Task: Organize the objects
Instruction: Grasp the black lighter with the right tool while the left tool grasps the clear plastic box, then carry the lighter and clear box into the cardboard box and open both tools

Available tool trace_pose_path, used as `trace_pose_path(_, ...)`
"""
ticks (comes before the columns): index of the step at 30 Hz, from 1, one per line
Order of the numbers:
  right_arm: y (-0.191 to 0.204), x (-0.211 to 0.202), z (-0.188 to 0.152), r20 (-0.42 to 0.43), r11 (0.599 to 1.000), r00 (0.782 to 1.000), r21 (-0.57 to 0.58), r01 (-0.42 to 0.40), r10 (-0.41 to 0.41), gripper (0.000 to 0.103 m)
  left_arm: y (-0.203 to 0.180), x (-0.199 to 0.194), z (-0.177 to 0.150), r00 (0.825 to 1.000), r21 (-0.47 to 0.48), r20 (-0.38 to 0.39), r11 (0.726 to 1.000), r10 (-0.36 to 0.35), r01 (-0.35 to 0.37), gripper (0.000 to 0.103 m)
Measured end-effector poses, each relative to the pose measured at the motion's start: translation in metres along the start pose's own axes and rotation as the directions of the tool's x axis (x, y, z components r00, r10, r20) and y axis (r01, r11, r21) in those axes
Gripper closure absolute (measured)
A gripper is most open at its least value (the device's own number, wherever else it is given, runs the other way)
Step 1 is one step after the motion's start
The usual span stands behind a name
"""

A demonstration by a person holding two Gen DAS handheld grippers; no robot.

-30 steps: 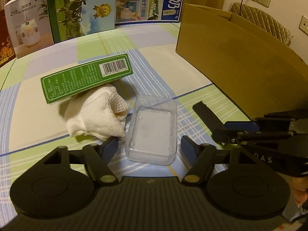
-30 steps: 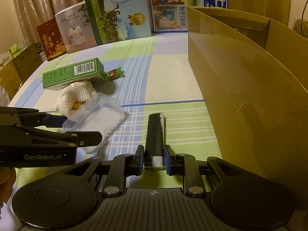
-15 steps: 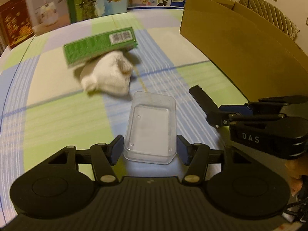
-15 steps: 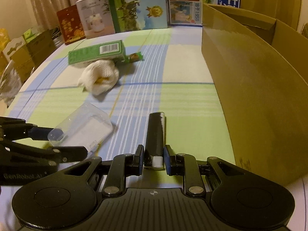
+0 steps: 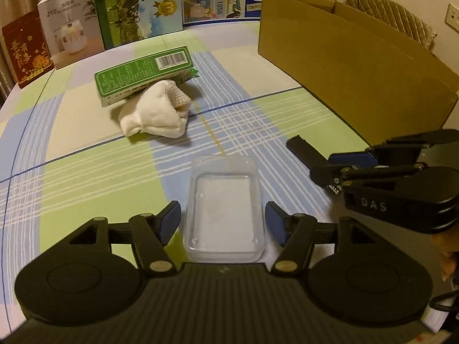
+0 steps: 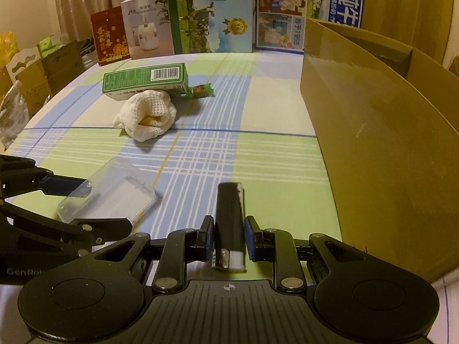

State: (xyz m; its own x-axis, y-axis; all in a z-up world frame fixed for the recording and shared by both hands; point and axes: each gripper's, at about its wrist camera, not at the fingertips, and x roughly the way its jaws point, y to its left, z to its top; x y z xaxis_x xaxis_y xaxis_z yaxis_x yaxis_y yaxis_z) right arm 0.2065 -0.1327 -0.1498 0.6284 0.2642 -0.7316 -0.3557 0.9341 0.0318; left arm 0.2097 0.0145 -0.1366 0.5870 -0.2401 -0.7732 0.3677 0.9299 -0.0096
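Observation:
A clear plastic box [image 5: 226,189] lies on the checked tablecloth between the fingers of my left gripper [image 5: 222,210]. The jaws are opening, and a thin gap shows on each side of the box. In the right wrist view the same clear box [image 6: 109,195] sits at lower left with the left gripper [image 6: 89,203] around it. My right gripper [image 6: 229,226] is shut on a slim black stick-shaped device [image 6: 229,200] that points forward. From the left wrist view the right gripper [image 5: 330,169] is seen side-on, with the black device [image 5: 301,146] sticking out of it.
A large open cardboard box [image 5: 358,66] stands along the right side, close to the right gripper. Farther back lie a white cloth bundle [image 5: 155,114], a green carton [image 5: 143,71] and a small green wrapper [image 6: 202,90]. Printed cartons [image 6: 212,14] line the far edge.
The left gripper drew back with the clear box, away from the cloth. Its jaws narrowed around the box, then eased apart slightly. The right gripper kept its hold on the black device.

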Motion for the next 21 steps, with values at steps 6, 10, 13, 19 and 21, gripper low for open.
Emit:
trace_pose_path(6, 0.003, 0.0051, 0.0013, 0.016, 1.0, 1.0, -0.029, 0.011, -0.01, 0.083, -0.0026, 0.0035, 0.0039, 1.0, 0.011, 0.015, 1.0, 0.003, -0.003, 0.044)
trace_pose_path(10, 0.0031, 0.0062, 0.0017, 0.018, 0.999, 1.0, -0.034, 0.014, -0.014, 0.083, -0.0015, 0.0071, 0.0045, 1.0, 0.005, 0.013, 1.0, -0.004, 0.004, 0.044)
trace_pose_path(13, 0.0047, 0.0066, 0.002, 0.016, 0.999, 1.0, -0.036, 0.021, -0.02, 0.083, -0.0003, 0.0086, 0.0043, 1.0, 0.003, 0.01, 1.0, -0.005, 0.005, 0.045)
trace_pose_path(19, 0.0044, 0.0056, 0.0024, 0.01, 0.999, 1.0, -0.024, 0.025, -0.025, 0.084, 0.0016, 0.0108, 0.0045, 1.0, -0.008, 0.005, 1.0, -0.007, 0.007, 0.051)
trace_pose_path(21, 0.0034, 0.0045, 0.0024, 0.01, 0.999, 1.0, -0.016, 0.029, -0.028, 0.084, 0.0016, 0.0106, 0.0046, 1.0, -0.009, 0.003, 1.0, -0.004, 0.004, 0.051)
